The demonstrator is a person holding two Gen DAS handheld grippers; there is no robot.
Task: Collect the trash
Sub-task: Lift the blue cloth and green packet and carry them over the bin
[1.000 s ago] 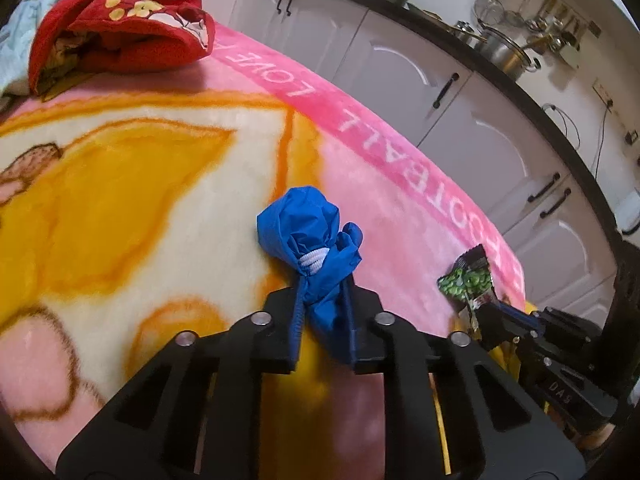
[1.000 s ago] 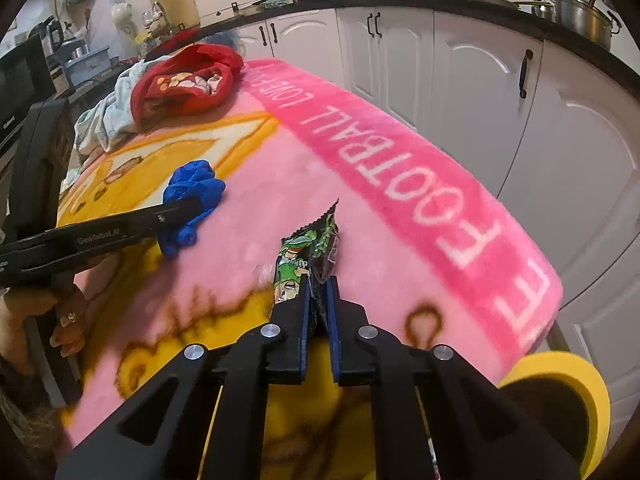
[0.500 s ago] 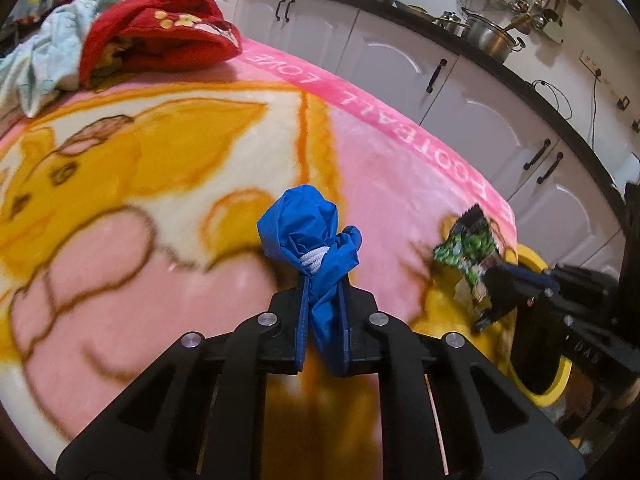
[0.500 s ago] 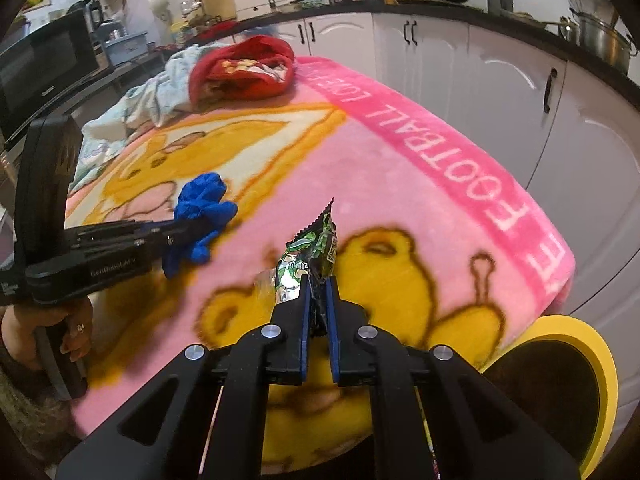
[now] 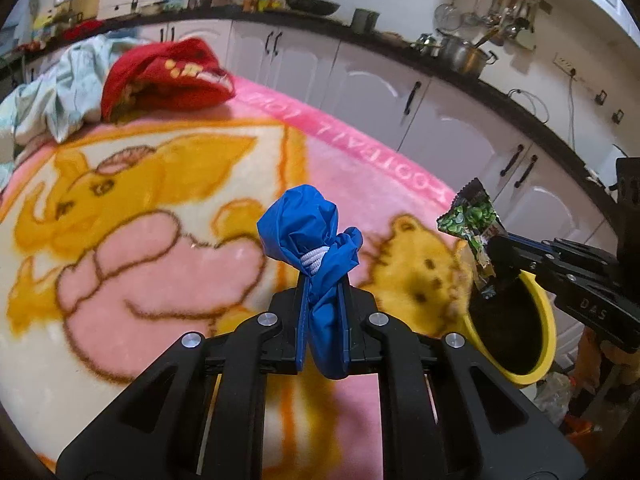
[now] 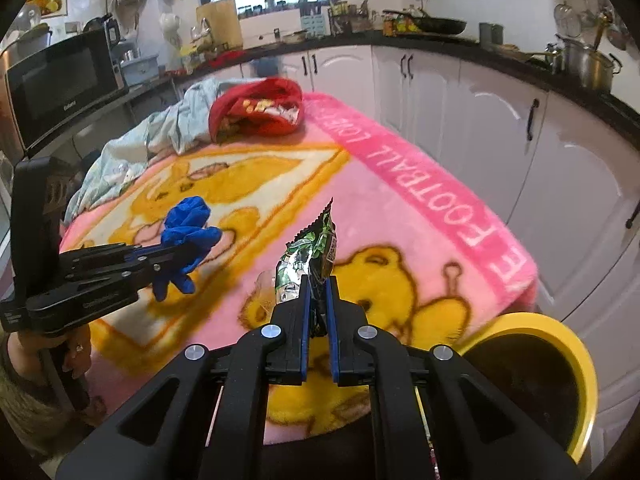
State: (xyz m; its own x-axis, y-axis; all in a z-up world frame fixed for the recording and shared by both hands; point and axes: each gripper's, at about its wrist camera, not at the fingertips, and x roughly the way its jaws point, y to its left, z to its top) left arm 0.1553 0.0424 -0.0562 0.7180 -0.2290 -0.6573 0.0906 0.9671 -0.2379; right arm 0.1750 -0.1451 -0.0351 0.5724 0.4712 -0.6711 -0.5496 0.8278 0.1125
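Microwave [image 6: 60, 84] and window show only in right view; left view alone shows wrapper [image 5: 474, 224] hanging right over bin [image 5: 546, 316] mouth. L gripper [image 5: 322, 320] clamps blue bag [image 5: 308, 236] by its tail, bundle up top, long axis approx. upright, held above blanket [image 5: 140, 240]. R gripper [image 6: 318, 308] pinches wrapper [image 6: 310, 256] at bottom end, long axis upright, serrated tip pointing up. Bin [image 6: 576, 344] sits low right, beside blanket [image 6: 400, 220] edge.
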